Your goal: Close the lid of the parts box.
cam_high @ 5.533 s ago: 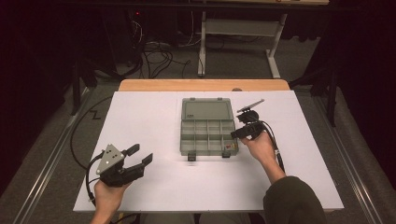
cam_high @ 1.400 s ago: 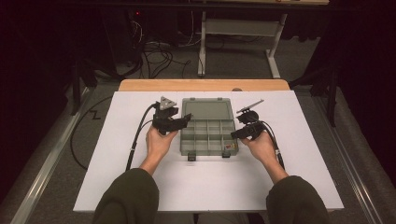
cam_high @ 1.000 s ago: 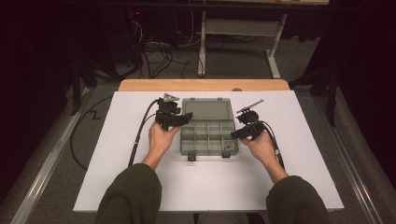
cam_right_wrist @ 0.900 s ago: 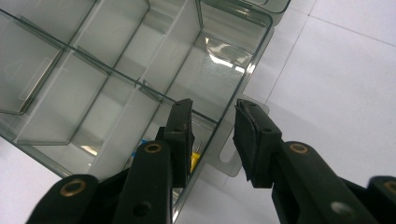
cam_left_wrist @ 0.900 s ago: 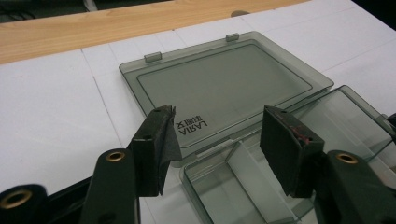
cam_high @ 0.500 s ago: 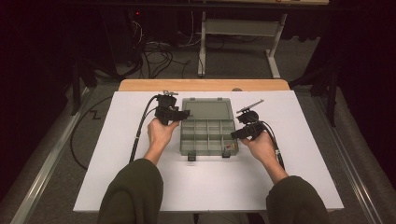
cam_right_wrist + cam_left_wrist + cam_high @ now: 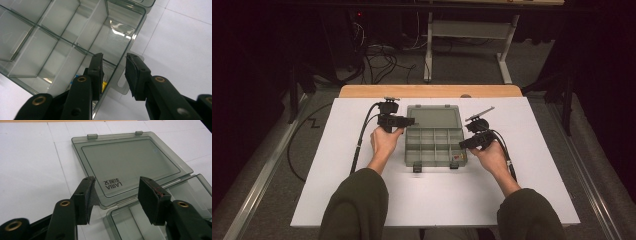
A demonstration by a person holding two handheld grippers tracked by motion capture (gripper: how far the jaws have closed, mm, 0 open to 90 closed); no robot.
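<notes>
Lying open at the centre of the white bench (image 7: pixel 337 165), the smoky transparent plastic compartment box (image 7: pixel 434 147) has its flat hinged lid (image 7: pixel 130 160) folded back toward twelve o'clock. Closing it looks like the work in hand, and that step is hardly begun. At the lid's nine o'clock edge the left gripper (image 7: pixel 116 195) has just been narrowing its jaws around the near corner of the lid; the pads stand either side of the edge without pressing. At the box's four o'clock corner the right gripper (image 7: pixel 113 72) straddles the side wall, jaws half-spread, one inside, one outside, seemingly steadying it. A small yellow item (image 7: pixel 103 86) sits in that corner compartment. Lifting, swinging over and latching remain.
</notes>
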